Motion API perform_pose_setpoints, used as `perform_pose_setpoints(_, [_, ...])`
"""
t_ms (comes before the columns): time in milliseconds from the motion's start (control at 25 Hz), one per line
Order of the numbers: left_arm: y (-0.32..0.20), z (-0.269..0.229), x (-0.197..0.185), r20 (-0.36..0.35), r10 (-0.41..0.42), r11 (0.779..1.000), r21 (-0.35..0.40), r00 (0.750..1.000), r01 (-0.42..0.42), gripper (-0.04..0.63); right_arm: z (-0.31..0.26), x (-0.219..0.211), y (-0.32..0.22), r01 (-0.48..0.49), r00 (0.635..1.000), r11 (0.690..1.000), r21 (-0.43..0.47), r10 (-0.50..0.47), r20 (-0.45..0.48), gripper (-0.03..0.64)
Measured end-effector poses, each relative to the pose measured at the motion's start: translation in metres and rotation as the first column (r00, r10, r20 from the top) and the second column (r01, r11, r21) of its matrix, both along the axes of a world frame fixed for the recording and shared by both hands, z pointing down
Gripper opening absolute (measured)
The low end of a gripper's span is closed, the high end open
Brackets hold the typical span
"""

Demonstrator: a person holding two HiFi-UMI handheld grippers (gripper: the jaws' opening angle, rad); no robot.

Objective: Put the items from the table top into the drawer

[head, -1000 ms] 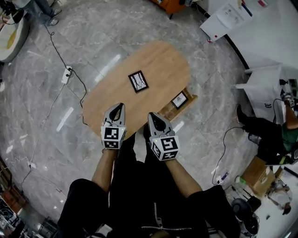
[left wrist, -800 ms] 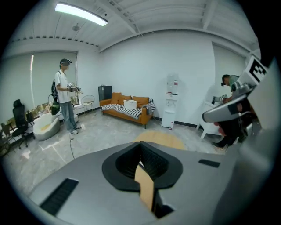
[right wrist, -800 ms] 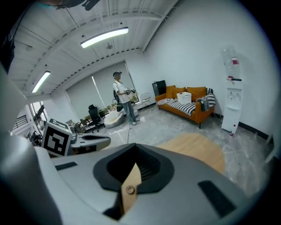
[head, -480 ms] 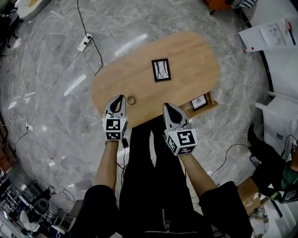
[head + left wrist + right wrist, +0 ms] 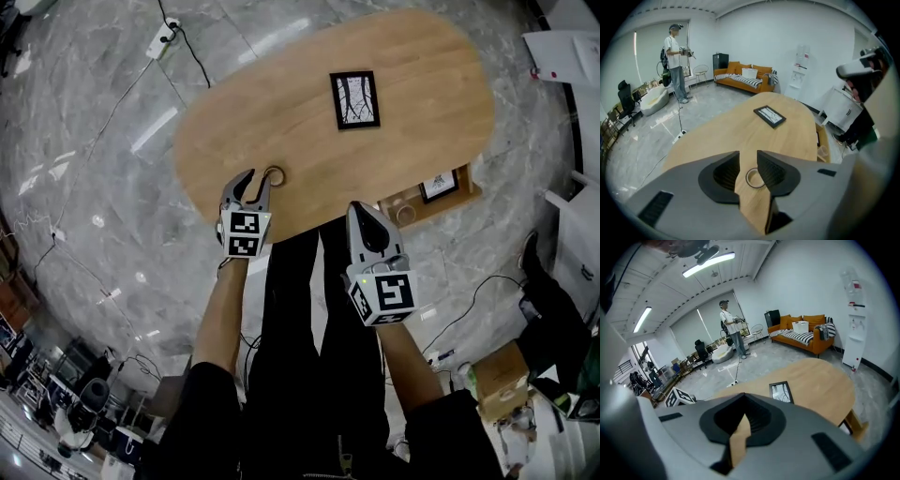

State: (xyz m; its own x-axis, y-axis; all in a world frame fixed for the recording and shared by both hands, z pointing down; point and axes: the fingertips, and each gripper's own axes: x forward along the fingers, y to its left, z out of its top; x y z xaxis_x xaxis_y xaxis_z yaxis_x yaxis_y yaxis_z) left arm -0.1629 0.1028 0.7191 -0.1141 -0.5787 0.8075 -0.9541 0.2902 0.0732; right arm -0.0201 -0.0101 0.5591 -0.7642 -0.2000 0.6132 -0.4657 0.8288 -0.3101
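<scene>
A small tape ring [image 5: 275,174] lies near the front left edge of the oval wooden table [image 5: 281,103]. My left gripper [image 5: 258,180] is low over it with its jaws opening. In the left gripper view the tape ring [image 5: 753,177] lies on the wood between the pads, and neither pad presses on it. A black picture frame [image 5: 355,99] lies flat farther back on the table. My right gripper [image 5: 362,210] is shut and empty by the front edge. Beside it an open drawer [image 5: 466,192] under the table's right end holds a framed picture [image 5: 438,186].
A power strip [image 5: 161,37] and its cable lie on the marble floor left of the table. White furniture [image 5: 562,47] stands at the far right. A person [image 5: 675,61] stands far across the room, near an orange sofa [image 5: 740,79].
Both grippers have come down toward the table. The left jaws were shut and now stand apart around the tape ring. The right gripper has stayed shut.
</scene>
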Motion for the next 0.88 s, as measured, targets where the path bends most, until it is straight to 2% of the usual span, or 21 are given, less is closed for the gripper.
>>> perform_pose_setpoints(240, [0.010,0.066,0.001,-0.075,-0.003,0.996,-0.088,0.997,-0.004,0.118,0.028,0.010,0.001,-0.043,0.999,0.999,-0.020,0.042,-0.032,0.008])
perform_pose_setpoints(440, [0.017,0.096,0.012,-0.129,0.040,0.988,-0.146,0.991,-0.058,0.118,0.041,0.025,0.005,-0.099,0.994,0.994,-0.041,0.096,-0.059,0.008])
perform_pose_setpoints(640, [0.028,0.116,0.018,-0.136,0.015,0.979,-0.201,0.991,-0.043,0.089,0.048,0.033,0.002,-0.153,0.986,0.986,-0.060,0.149,-0.068,0.009])
perform_pose_setpoints(760, [0.030,0.118,0.019,-0.127,0.014,0.976,-0.216,0.992,-0.041,0.046,0.053,0.034,0.009,-0.165,0.985,0.983,-0.085,0.159,-0.072,0.009])
perform_pose_setpoints(880, [0.028,0.113,0.013,-0.123,-0.013,0.976,-0.216,0.992,-0.014,0.043,0.058,0.036,0.015,-0.165,0.985,0.981,-0.106,0.158,-0.072,0.008])
